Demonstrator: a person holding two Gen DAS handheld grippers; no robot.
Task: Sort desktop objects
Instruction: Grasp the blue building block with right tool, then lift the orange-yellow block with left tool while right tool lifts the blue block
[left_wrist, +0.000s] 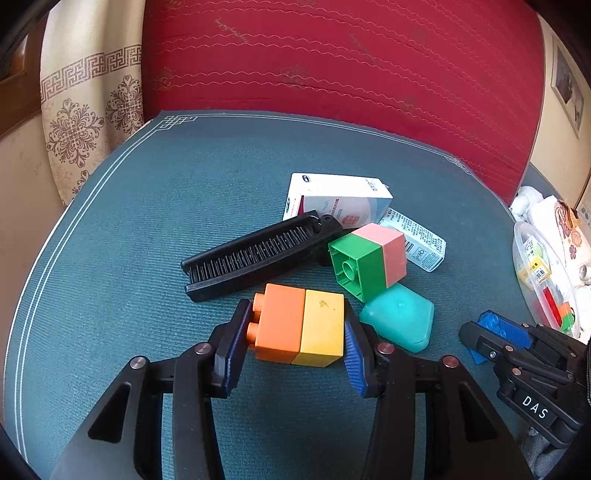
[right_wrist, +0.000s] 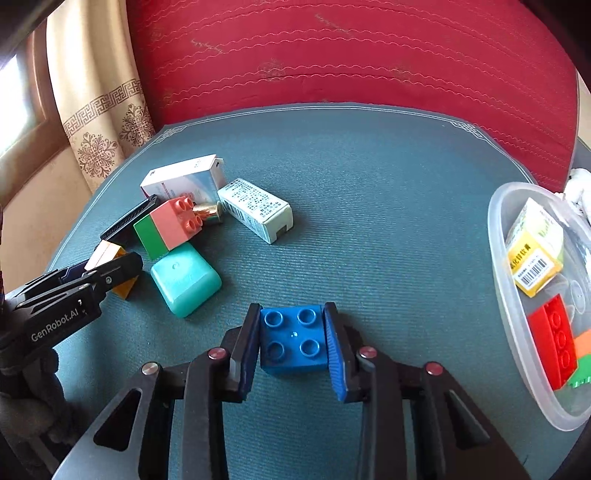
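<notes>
Both grippers clamp toy bricks over the teal mat (left_wrist: 147, 221).

The left gripper (left_wrist: 295, 325) pinches the orange-and-yellow brick (left_wrist: 301, 325) beside the black comb (left_wrist: 255, 254); the right gripper (right_wrist: 291, 341) squeezes the blue brick (right_wrist: 291, 341) (studs up), left of the clear tub (right_wrist: 517, 314).

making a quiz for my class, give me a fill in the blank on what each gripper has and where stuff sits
1. The left gripper is closed on a block that is orange and ____.
2. The right gripper grips a ____ block with four studs.
3. The red block lies inside the clear ____.
4. The pink and green block rests next to a black ____.

Missing words: yellow; blue; container; comb
</notes>
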